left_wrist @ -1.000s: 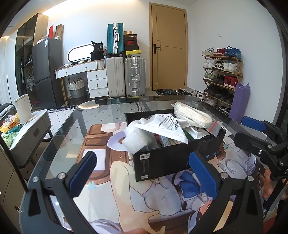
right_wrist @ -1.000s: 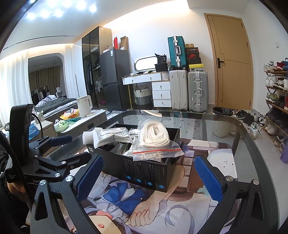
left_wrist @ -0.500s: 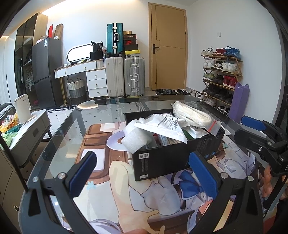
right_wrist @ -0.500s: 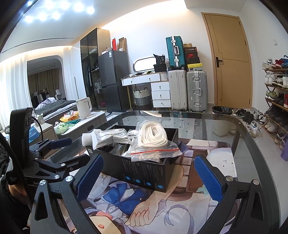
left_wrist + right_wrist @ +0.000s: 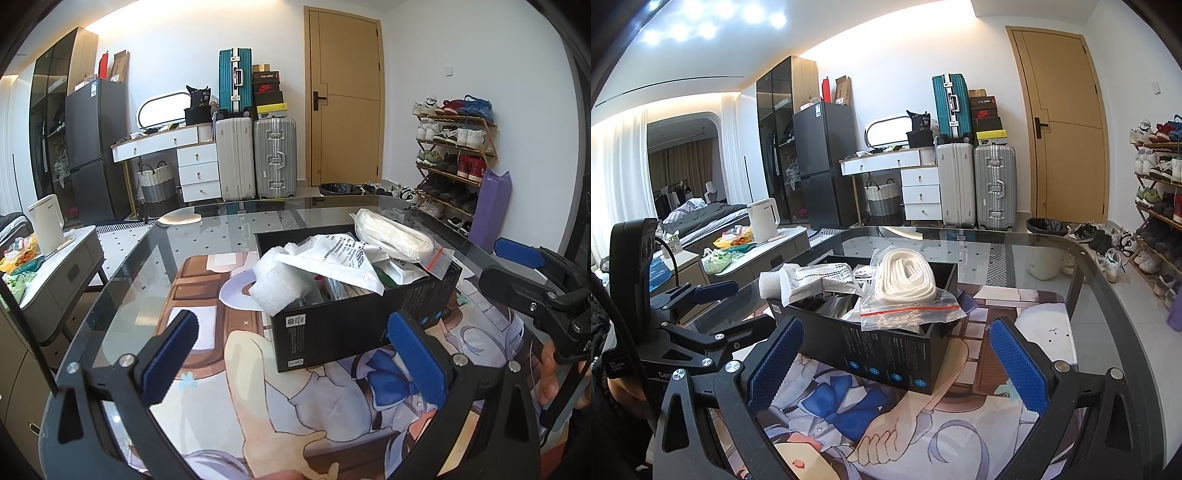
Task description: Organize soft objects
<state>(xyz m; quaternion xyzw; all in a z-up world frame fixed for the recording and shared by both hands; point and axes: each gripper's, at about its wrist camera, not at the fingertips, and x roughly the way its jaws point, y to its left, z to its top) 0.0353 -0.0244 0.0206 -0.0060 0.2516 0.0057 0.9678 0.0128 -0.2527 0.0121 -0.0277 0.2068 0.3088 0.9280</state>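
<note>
Left wrist: both claws spread wide, level, facing black box.

Nike swoosh on red shoebox, other print illegible

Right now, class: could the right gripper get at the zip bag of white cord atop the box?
Probably yes. The zip bag lies uncovered atop the black box, straight ahead of the open right gripper; nothing blocks it.

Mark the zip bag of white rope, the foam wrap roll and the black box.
zip bag of white rope (image 5: 905, 284), right wrist view, on the coiled rope.
foam wrap roll (image 5: 275, 282), left wrist view, on its rounded side.
black box (image 5: 343, 325), left wrist view, on its near wall.
</note>
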